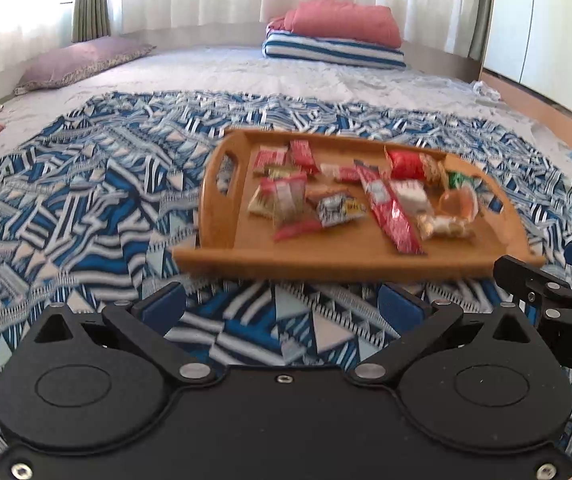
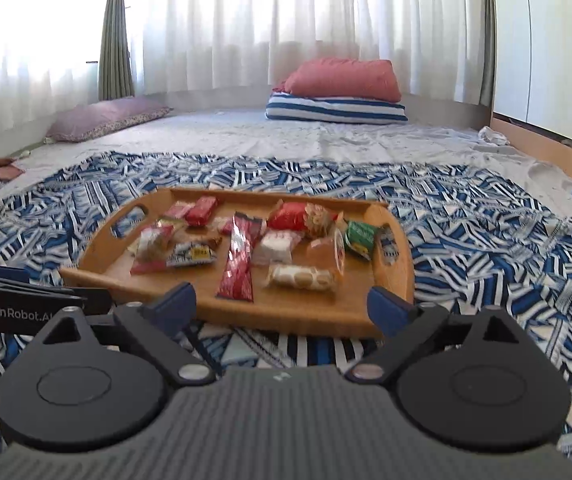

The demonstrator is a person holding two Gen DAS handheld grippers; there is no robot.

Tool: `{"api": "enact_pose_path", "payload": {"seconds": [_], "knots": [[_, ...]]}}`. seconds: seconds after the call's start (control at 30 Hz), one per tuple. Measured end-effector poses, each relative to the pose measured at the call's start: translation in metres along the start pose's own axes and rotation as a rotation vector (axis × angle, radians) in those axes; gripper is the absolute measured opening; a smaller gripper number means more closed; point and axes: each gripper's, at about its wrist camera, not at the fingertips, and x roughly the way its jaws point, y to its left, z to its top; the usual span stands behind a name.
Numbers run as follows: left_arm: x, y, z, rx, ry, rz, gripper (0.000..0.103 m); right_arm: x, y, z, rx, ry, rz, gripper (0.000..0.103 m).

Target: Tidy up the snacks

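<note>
Snacks (image 2: 242, 256) lie, somewhat blurred, on wooden tray (image 2: 402, 280).

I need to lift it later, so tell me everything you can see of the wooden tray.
The wooden tray is a shallow, honey-coloured board with rounded corners, a low raised rim and a cut-out handle slot at each short end. It lies flat on the blue-and-white patterned blanket, its long side facing the cameras. Wrapped snacks are scattered loosely over its floor, among them a long red packet. Neither claw touches it: both sit short of its near edge.
</note>
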Motion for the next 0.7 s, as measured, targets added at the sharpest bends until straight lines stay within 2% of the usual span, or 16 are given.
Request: {"api": "enact_pose_path", "payload": {"seconds": [0.4, 0.53, 0.7], "knots": [[0.027, -0.002, -0.035, 0.005, 0.059, 0.051, 0.103, 0.021, -0.005, -0.046, 0.025, 0.08, -0.034, 0.103], [0.029, -0.005, -0.041, 0.042, 0.03, 0.066, 0.103, 0.028, -0.006, -0.056, 0.025, 0.112, -0.033, 0.103], [0.03, -0.004, -0.043, 0.022, 0.02, 0.062, 0.103, 0.033, -0.008, -0.06, 0.031, 0.116, -0.033, 0.103]]}}
